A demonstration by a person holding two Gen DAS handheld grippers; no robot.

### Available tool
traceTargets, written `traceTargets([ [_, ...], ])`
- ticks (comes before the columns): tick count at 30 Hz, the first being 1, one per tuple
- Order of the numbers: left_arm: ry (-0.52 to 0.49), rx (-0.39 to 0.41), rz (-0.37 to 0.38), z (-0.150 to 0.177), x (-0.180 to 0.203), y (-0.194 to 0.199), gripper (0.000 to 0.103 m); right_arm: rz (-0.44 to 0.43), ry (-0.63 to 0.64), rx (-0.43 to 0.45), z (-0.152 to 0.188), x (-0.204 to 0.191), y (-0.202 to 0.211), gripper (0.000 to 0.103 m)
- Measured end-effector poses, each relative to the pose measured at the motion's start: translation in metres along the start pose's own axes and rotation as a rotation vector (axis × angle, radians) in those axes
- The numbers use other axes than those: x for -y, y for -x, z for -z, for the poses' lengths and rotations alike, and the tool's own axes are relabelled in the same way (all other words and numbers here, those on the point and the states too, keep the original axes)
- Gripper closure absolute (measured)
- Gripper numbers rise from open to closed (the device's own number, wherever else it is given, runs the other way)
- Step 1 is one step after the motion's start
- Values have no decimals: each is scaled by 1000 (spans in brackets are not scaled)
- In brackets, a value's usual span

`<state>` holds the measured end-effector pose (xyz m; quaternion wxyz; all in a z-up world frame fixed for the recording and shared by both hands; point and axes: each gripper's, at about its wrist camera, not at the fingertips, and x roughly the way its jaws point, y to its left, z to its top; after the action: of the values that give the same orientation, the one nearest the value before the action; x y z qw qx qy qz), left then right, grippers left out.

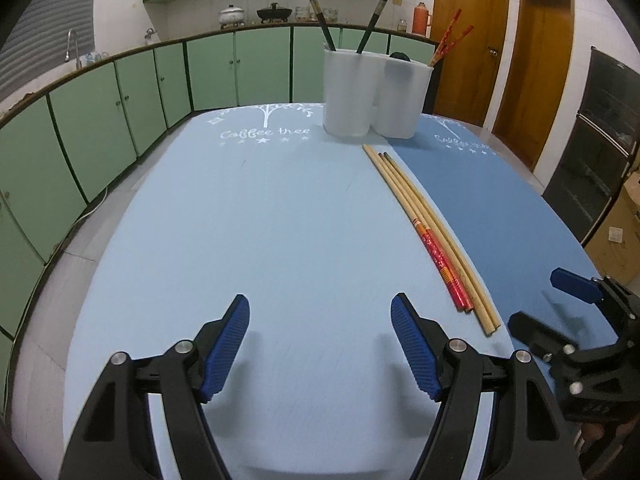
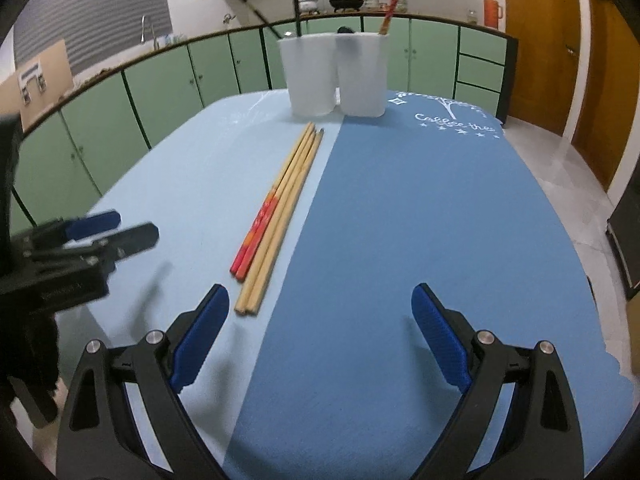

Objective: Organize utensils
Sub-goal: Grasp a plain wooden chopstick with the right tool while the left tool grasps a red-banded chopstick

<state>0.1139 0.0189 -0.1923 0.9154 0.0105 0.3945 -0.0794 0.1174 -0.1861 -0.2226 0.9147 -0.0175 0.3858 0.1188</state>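
Green cabinets ringed the blue table. Far back stood a white holder; before it lay the chopsticks, their long axis running toward it. Both empty grippers gaped wide: the right gripper had their near ends just left, nearer than the left gripper. Open tabletop surrounded them.

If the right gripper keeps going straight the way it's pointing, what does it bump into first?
Probably just the dark blue mat. The right gripper is open and tilted down at bare mat. The chopsticks lie just left of its line, and the white holder stands far beyond. Depth is hard to judge.
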Motion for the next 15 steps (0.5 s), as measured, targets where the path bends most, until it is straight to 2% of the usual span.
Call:
traceTargets([
  [8,9,1,5,-1,-1,0,31,26,-2,-33,2,0,-9,17],
  [15,-2,0,10,-2,3,-1,31,77,38,-23,0,0,-12,19],
])
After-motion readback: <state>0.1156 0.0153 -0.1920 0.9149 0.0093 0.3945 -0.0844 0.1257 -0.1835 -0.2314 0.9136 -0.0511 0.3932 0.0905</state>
